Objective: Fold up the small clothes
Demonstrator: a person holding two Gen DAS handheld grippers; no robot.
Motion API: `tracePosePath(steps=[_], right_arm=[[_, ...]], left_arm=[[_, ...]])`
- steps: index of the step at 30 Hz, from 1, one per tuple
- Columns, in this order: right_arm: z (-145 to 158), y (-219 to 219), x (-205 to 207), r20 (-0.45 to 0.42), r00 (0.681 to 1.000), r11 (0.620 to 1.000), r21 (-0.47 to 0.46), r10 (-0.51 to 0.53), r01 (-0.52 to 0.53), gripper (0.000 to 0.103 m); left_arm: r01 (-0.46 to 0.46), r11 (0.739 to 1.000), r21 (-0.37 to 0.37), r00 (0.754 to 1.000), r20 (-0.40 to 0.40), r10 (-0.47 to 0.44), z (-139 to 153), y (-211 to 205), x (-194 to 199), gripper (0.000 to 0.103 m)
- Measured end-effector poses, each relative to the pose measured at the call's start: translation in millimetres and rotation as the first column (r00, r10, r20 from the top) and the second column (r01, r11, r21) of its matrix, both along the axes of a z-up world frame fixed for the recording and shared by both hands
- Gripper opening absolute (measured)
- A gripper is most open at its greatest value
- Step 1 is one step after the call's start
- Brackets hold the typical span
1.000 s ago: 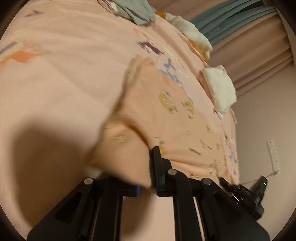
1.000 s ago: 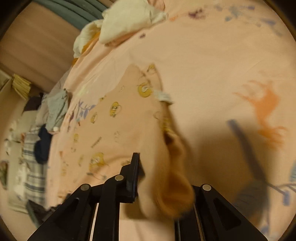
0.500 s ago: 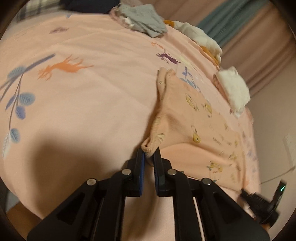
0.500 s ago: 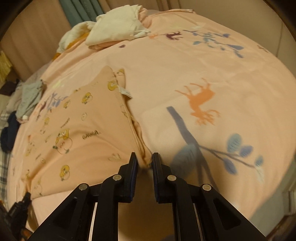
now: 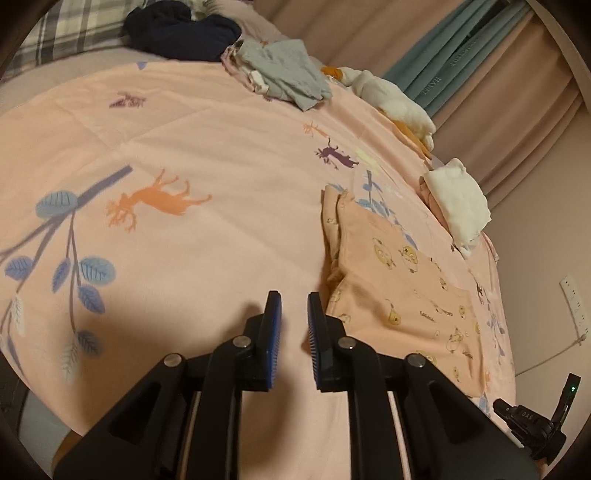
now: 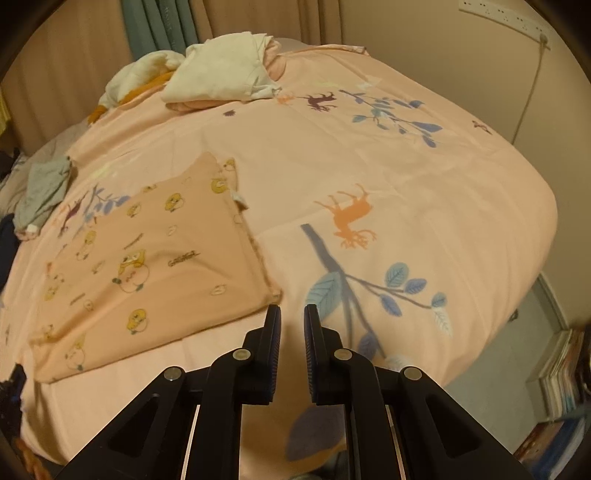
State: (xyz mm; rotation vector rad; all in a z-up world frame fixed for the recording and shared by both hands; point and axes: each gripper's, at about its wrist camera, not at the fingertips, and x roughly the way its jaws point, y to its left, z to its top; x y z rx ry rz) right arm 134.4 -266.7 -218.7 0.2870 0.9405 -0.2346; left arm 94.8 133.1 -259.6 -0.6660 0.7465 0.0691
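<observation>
Garment: the small peach cotton garment printed with yellow cartoon figures (image 6: 147,266) lies flat on the bed, folded into a tidy rectangle with one long edge doubled over; in the left wrist view (image 5: 399,295) the doubled edge shows as a rumpled ridge.

What changed: a second ago each gripper held a corner of this garment lifted off the bed; half a second ago both corners were set down with the jaws still pinching them; now both corners lie free on the spread.

Left gripper (image 5: 294,325): its jaws are opening, with a narrow gap and nothing between them; the garment's near corner sits just beside the right-hand jaw.

Right gripper (image 6: 291,332): jaws nearly together, a slim gap, holding nothing; the garment's near corner lies just ahead and to the left of them.

Bed: the pink bedspread with deer and blue leaf prints (image 6: 424,192) carries everything.

Other laundry: a folded cream-white cloth pile (image 6: 225,74), a crumpled grey garment (image 5: 288,74) and a dark navy heap (image 5: 181,29) lie at the far edge, well apart from the work.

Meaning for the task: one fold appears finished and released; the piece probably needs another fold crosswise, or a move to the folded pile.
</observation>
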Motion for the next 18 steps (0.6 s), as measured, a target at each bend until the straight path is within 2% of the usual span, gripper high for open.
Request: tracePosePath(steps=[4, 7, 10, 13, 16, 18], right_arm=[[8, 24, 9, 0.035, 0.994, 0.991, 0.081, 0.107, -0.11, 0.011], [12, 55, 26, 0.055, 0.976, 0.973, 0.085, 0.212, -0.216, 0.011], [8, 96, 58, 0.039, 0.939, 0.934, 0.095, 0.342, -0.344, 0.011], [-5, 145, 90, -0.008, 0.883, 0.878, 0.112, 0.469, -0.466, 0.011], [-19, 184, 107, -0.035, 0.84, 0.838, 0.102, 0.541, -0.536, 0.011], [-23, 199, 114, -0.046, 0.835, 0.836, 0.074, 0.548, -0.544, 0.011]], left_arm=[[0.013, 1.0, -0.015, 0.999, -0.039, -0.014, -12, -1, 6, 0.021], [0.033, 0.999, 0.006, 0.998, -0.062, -0.032, -14, -7, 7, 0.022], [0.036, 0.999, 0.028, 0.998, -0.05, -0.034, -15, -8, 6, 0.029], [0.039, 0.999, 0.009, 0.999, -0.033, -0.039, -20, -5, 6, 0.035], [0.049, 0.999, 0.012, 0.999, -0.019, -0.049, -24, -3, 8, 0.035], [0.053, 0.999, 0.006, 0.999, -0.004, -0.053, -25, -1, 9, 0.037]])
